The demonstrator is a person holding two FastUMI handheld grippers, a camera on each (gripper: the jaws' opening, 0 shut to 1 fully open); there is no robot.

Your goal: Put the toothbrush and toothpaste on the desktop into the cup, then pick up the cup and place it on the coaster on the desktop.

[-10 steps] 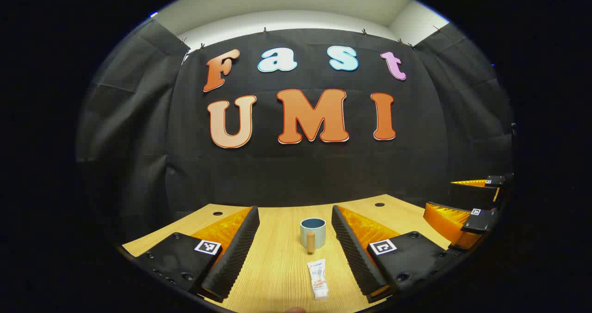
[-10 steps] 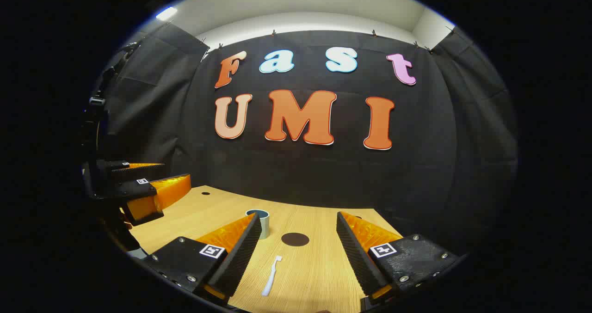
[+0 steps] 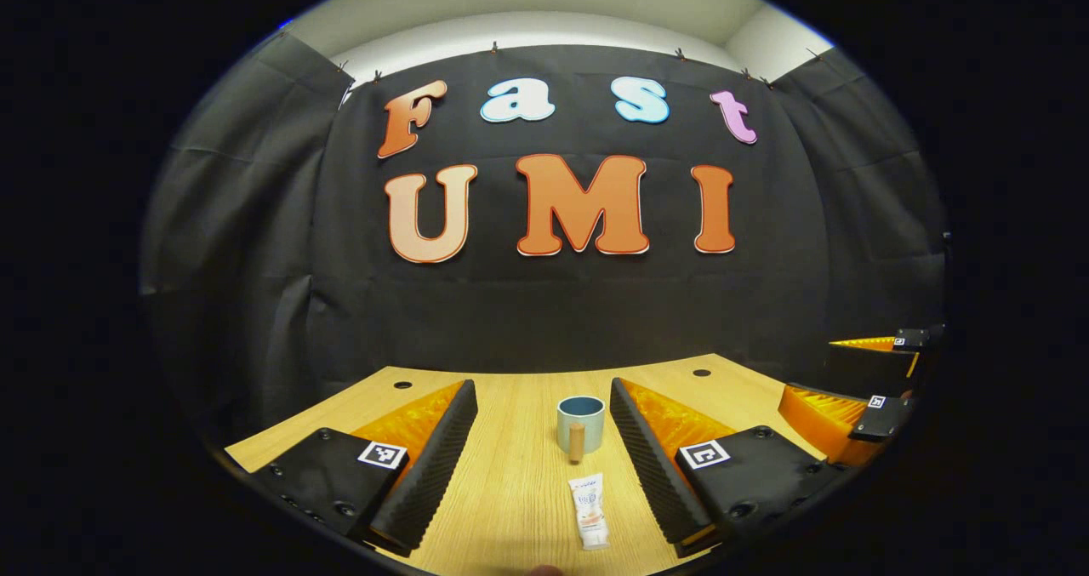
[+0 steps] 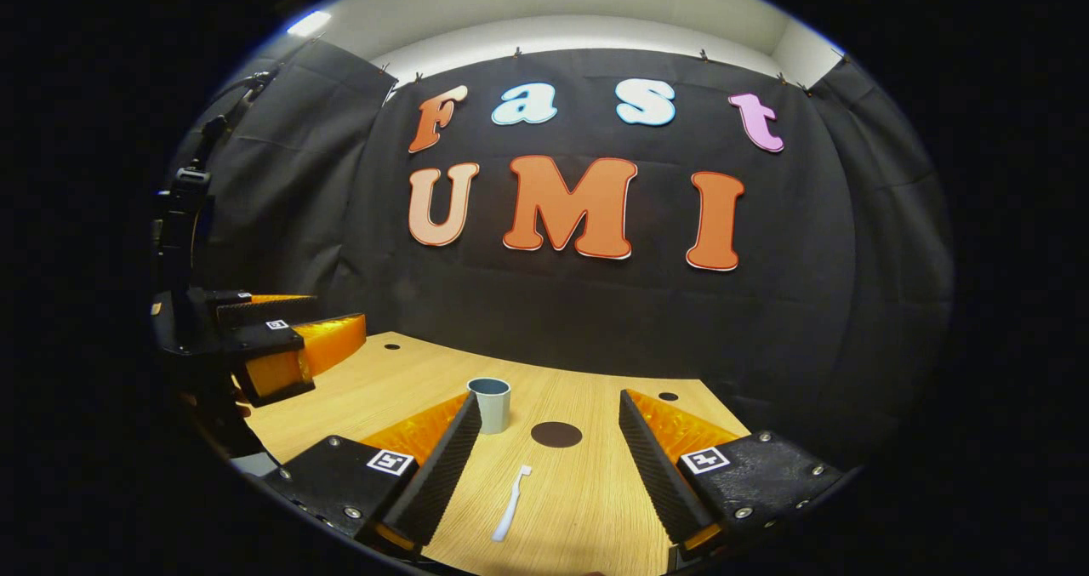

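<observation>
In the left gripper view a blue-grey cup (image 3: 581, 424) with a wooden handle stands on the desk, with a white toothpaste tube (image 3: 589, 512) lying in front of it. My left gripper (image 3: 544, 470) is open and above the desk, the tube between its fingers' lines. In the right gripper view a white toothbrush (image 4: 513, 502) lies on the wood, the cup (image 4: 491, 404) stands behind it to the left, and a dark round coaster (image 4: 556, 434) lies right of the cup. My right gripper (image 4: 549, 474) is open above the toothbrush. The left gripper (image 4: 281, 346) hangs at the left.
The wooden desk (image 3: 510, 482) ends at the black cloth wall behind. Small round holes (image 3: 402, 384) sit near its back corners. The right gripper (image 3: 859, 393) shows at the right edge of the left gripper view.
Both views shifted slightly: the cup and toothpaste drifted right and a little lower in the left gripper view. In the right gripper view the cup, coaster and toothbrush slid right.
</observation>
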